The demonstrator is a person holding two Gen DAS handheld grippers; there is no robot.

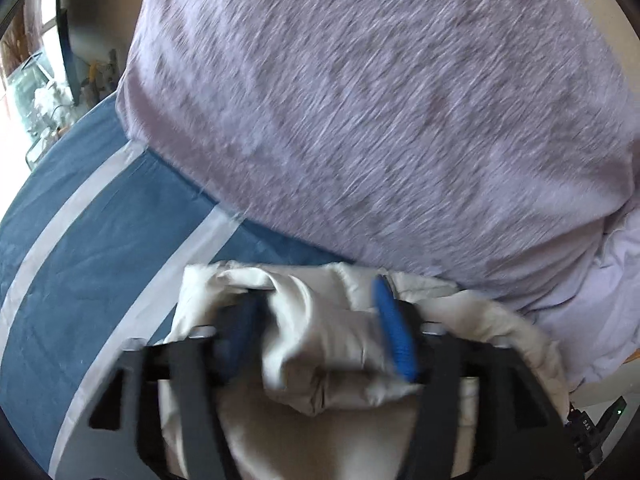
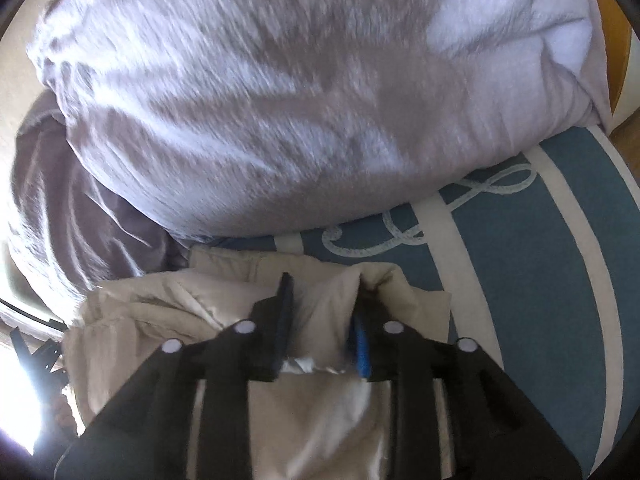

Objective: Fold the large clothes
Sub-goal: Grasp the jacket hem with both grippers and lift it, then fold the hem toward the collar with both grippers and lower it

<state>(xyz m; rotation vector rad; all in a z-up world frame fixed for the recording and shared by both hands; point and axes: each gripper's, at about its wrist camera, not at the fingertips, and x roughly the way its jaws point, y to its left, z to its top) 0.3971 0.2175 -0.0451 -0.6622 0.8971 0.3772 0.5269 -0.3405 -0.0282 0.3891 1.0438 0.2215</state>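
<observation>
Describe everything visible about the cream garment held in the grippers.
The cream garment is smooth, slightly shiny, puffy-looking fabric, bunched and creased. The left gripper and right gripper each pinch a fold of it. It hangs over the blue, white-striped bedcover, just before the lilac pillow; blurred, so details are unclear.

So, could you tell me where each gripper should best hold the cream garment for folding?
Probably where they grip already: the left gripper and right gripper each pinch a bunched fold along the cream garment's far edge, coming from the near side. The lavender pillow blocks the far side.
</observation>
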